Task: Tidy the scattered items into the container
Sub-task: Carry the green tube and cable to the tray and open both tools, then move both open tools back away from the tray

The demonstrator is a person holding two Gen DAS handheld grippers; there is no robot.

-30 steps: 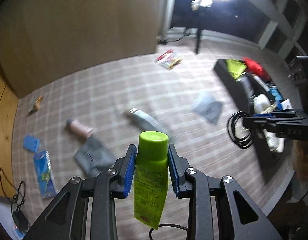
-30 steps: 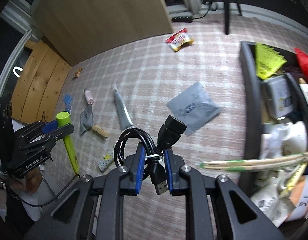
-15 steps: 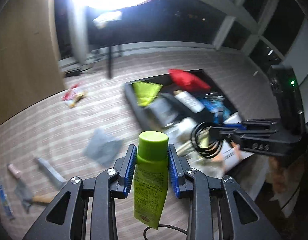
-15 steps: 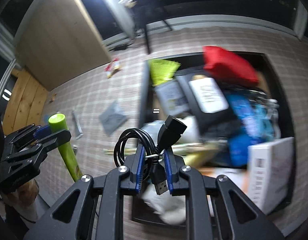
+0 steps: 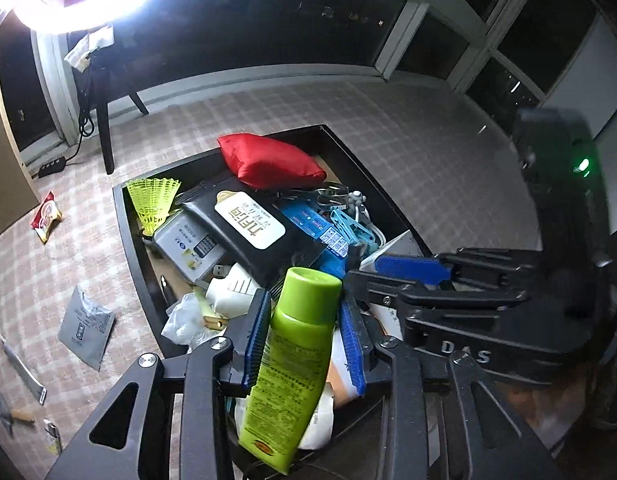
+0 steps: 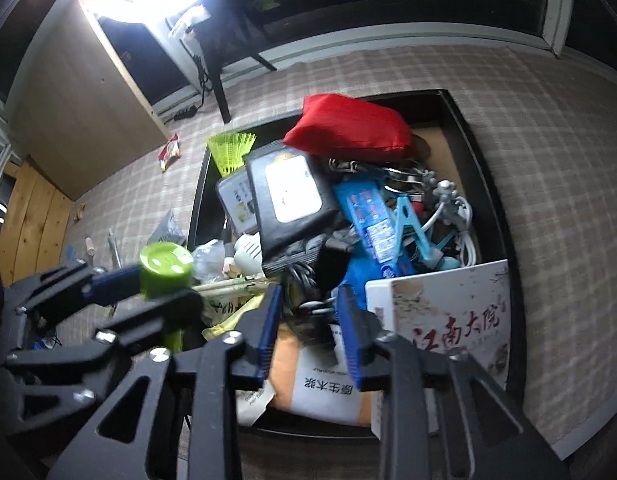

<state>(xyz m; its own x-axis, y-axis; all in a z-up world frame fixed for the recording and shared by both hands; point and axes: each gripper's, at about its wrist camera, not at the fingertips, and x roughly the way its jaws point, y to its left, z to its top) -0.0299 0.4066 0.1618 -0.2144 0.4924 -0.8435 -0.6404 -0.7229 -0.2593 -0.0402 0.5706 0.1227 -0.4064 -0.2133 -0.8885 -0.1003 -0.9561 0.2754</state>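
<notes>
My left gripper is shut on a lime green tube, cap forward, above the near end of the black container, which is full of items. The tube's cap also shows in the right wrist view. My right gripper is open over the container. The black USB cable lies blurred just beyond its fingers, among the items. In the left wrist view the right gripper reaches in from the right.
Inside the container are a red pouch, a yellow shuttlecock, a black packet and a white box. On the checked carpet lie a grey pouch, a snack packet, a tube and a lighter.
Both grippers have moved from over the carpet to over the container. The right gripper has opened and let the black cable drop among the items. The left gripper still holds the green tube.
</notes>
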